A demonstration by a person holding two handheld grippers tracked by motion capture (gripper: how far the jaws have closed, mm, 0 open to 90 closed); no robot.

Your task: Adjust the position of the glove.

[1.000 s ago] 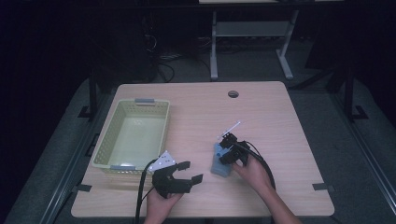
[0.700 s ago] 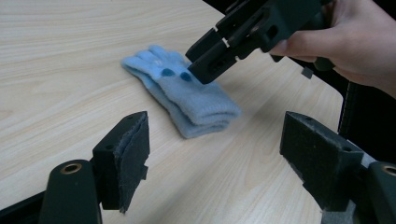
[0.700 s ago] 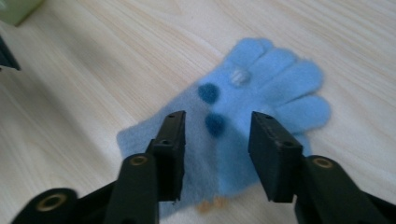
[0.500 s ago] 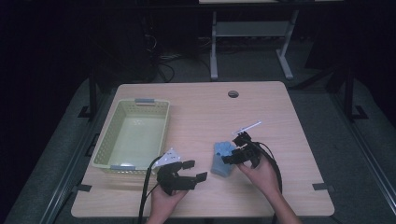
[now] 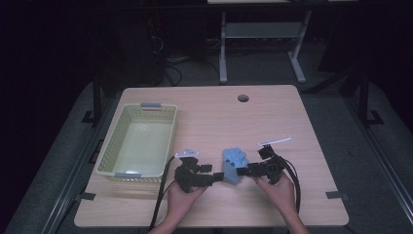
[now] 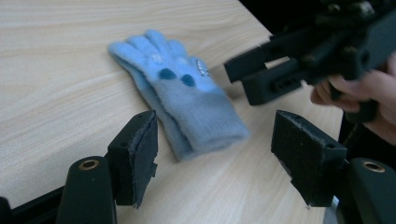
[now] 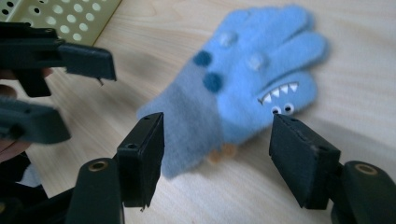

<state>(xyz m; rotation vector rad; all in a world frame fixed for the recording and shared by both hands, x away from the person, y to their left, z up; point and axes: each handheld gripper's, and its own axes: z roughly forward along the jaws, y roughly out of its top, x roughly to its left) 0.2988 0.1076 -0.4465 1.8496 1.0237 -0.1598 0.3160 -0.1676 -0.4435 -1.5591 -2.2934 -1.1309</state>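
A light blue child's glove [image 5: 234, 160] with a monster face lies flat on the wooden table [image 5: 209, 117] near its front edge, fingers pointing away from the person. My left gripper [image 5: 217, 174] comes at its cuff from the left. The jaws have just been closing a little but stand open, with the cuff [image 6: 205, 126] just ahead of the pads and untouched. My right gripper [image 5: 242, 170] faces it from the right. Its jaws have just been opening and stand wide on either side of the glove's cuff [image 7: 187, 126] without pressing it. Both gripper views show the other gripper [image 6: 289, 70] [image 7: 56, 56] close by.
A pale green perforated basket [image 5: 109, 146] stands empty at the left of the table, its corner in the right gripper view [image 7: 65, 14]. A round cable hole [image 5: 243, 98] sits near the far edge. Black cables trail from both grippers toward the person.
The right gripper let go of the glove, opened and drew back to the right; the glove now lies flat. The left gripper moved right toward the glove's cuff.
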